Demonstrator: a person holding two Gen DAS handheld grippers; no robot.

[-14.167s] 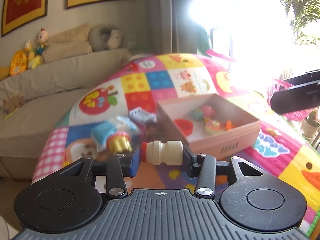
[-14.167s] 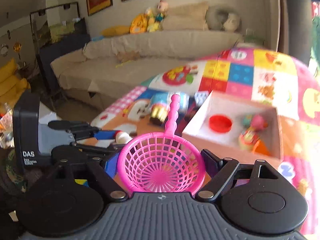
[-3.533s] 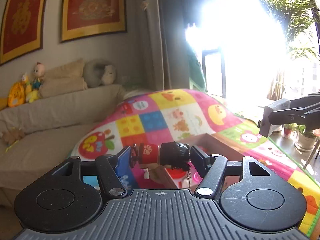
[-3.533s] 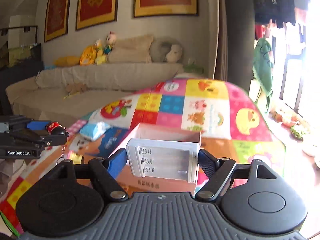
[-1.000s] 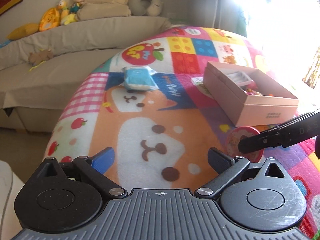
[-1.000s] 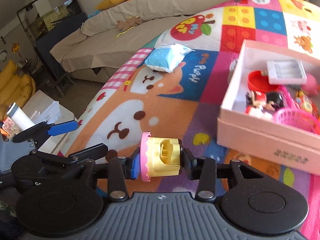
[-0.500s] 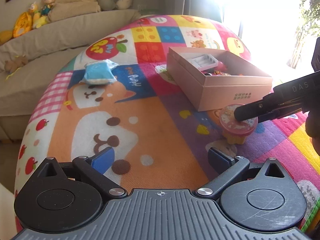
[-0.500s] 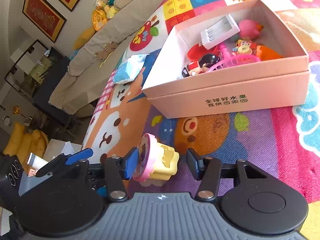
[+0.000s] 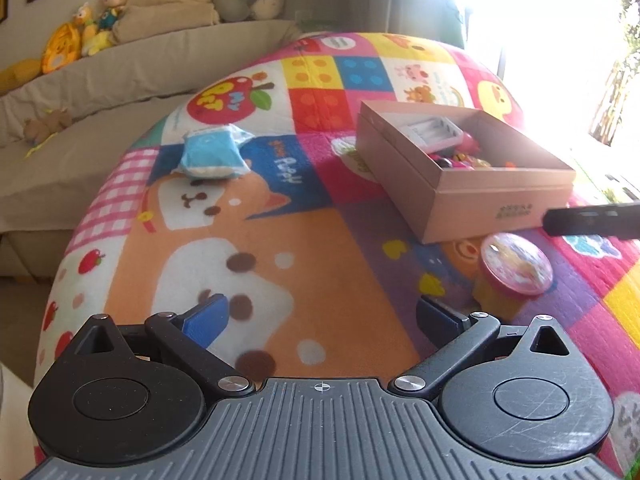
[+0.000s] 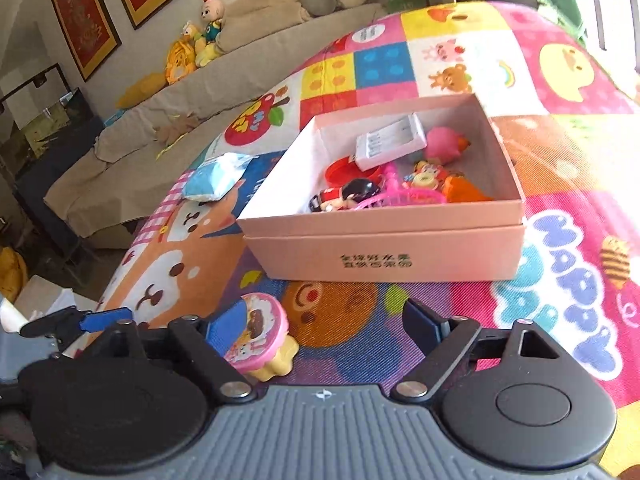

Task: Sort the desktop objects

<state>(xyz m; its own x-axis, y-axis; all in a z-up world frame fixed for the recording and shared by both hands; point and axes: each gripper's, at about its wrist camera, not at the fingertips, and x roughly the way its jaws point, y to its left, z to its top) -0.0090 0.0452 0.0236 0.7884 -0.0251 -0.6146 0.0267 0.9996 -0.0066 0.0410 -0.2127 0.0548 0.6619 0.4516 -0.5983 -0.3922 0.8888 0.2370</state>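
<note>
A yellow tub with a pink lid stands on the play mat in front of the pink box; it also shows in the right wrist view. My right gripper is open, the tub beside its left finger, apart from the pads. My left gripper is open and empty over the mat. The box holds a white battery case, a doll, a pink net and other small toys. A blue tissue pack lies on the mat to the left, also in the right wrist view.
A beige sofa with stuffed toys runs behind the mat. The right gripper's finger reaches in at the right edge of the left wrist view. A bright window lies at the far right. The mat's left edge drops to the floor.
My right gripper has opened and let go of the pink-lidded tub, which now stands on the mat. The right gripper has drawn back a little. The left gripper stays open.
</note>
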